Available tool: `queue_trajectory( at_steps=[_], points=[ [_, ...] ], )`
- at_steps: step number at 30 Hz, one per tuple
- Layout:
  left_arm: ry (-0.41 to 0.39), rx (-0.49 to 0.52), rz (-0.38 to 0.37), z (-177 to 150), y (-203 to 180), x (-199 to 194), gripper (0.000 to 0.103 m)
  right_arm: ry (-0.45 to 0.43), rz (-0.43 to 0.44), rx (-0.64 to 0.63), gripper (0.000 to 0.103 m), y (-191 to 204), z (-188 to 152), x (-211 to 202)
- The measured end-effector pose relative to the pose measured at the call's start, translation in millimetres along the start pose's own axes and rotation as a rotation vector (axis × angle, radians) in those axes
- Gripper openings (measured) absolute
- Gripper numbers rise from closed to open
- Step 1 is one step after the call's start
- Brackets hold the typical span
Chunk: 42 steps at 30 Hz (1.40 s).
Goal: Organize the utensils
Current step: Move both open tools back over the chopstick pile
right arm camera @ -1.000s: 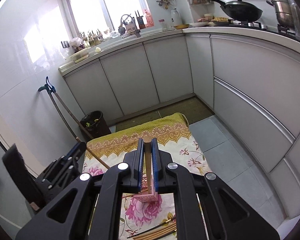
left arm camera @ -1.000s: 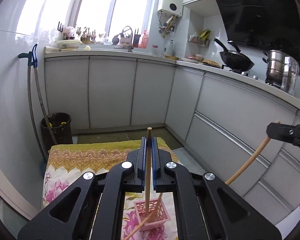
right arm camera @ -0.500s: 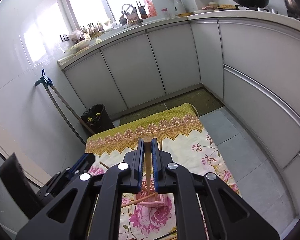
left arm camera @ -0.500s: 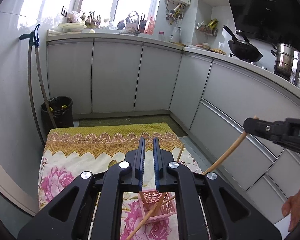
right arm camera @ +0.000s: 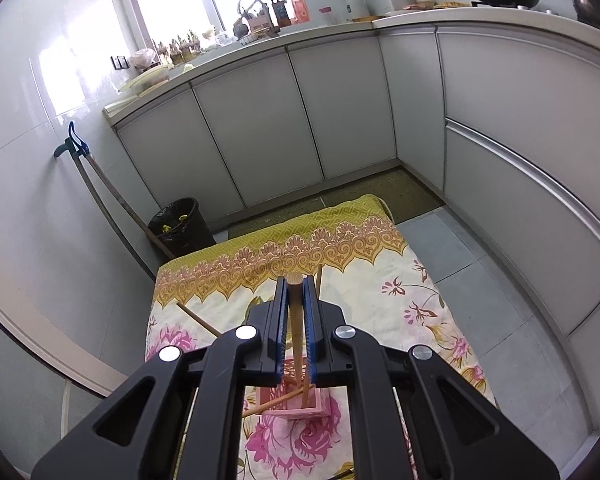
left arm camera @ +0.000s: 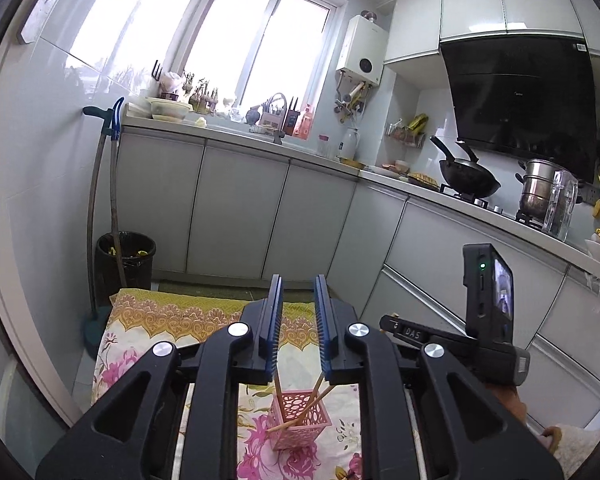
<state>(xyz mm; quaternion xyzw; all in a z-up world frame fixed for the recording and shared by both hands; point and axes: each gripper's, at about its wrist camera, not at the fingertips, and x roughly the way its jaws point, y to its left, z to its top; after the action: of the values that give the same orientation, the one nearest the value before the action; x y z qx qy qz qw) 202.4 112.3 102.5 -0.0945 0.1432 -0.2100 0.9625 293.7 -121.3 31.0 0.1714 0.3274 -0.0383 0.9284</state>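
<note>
A pink perforated utensil holder (left arm camera: 300,416) stands on the floral tablecloth (left arm camera: 140,320), with wooden chopsticks (left arm camera: 300,416) leaning in it. My left gripper (left arm camera: 297,312) is open and empty, raised above and behind the holder. My right gripper (right arm camera: 296,304) is shut on a wooden chopstick (right arm camera: 296,332), held upright with its lower end inside the holder (right arm camera: 300,400). The right gripper also shows at the right of the left wrist view (left arm camera: 404,334). Two more chopsticks stick out of the holder, one to the left (right arm camera: 200,320), one upward (right arm camera: 319,280).
The table stands in a narrow kitchen. Grey cabinets (right arm camera: 260,128) run behind and to the right. A black bin (left arm camera: 125,260) and a broom (left arm camera: 100,200) stand at the left wall. More chopsticks lie on the cloth near the front edge (right arm camera: 344,472).
My left gripper let go of its chopstick, which now rests in the holder, then opened and rose. My right gripper came lower over the holder with its chopstick.
</note>
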Motion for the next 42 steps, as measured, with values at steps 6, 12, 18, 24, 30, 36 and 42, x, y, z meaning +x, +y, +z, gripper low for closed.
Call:
queue_trajectory(
  at_steps=[6,12,18,24,30,36,42],
  points=[
    [0.013,-0.016,-0.004,-6.1,3.7,-2.2,0.016,0.031,-0.010,-0.006,0.008,1.6,-13.1,24.5],
    [0.029,-0.009,-0.012,-9.9,4.6,-2.4,0.021,0.044,0.001,-0.011,0.008,3.7,-22.3,36.6],
    [0.091,0.072,-0.060,-15.4,-11.5,-3.2,0.056,-0.019,0.054,0.074,0.059,-20.7,-19.3,10.7],
    [0.129,0.207,-0.100,-30.5,-41.8,-4.4,0.083,-0.061,-0.002,0.132,0.084,-75.3,-43.4,-33.5],
    [0.265,0.287,-0.237,-49.0,-70.3,6.0,0.096,0.036,-0.163,0.250,0.094,-146.7,-98.1,-53.5],
    [0.478,0.450,-0.391,-95.3,-108.5,26.2,0.096,0.321,-0.218,0.348,0.095,-206.5,-145.2,-33.5],
    [0.749,0.535,-0.368,-159.2,-124.8,88.2,0.094,0.434,-0.188,0.448,0.095,-233.9,-171.3,-18.6]
  ],
)
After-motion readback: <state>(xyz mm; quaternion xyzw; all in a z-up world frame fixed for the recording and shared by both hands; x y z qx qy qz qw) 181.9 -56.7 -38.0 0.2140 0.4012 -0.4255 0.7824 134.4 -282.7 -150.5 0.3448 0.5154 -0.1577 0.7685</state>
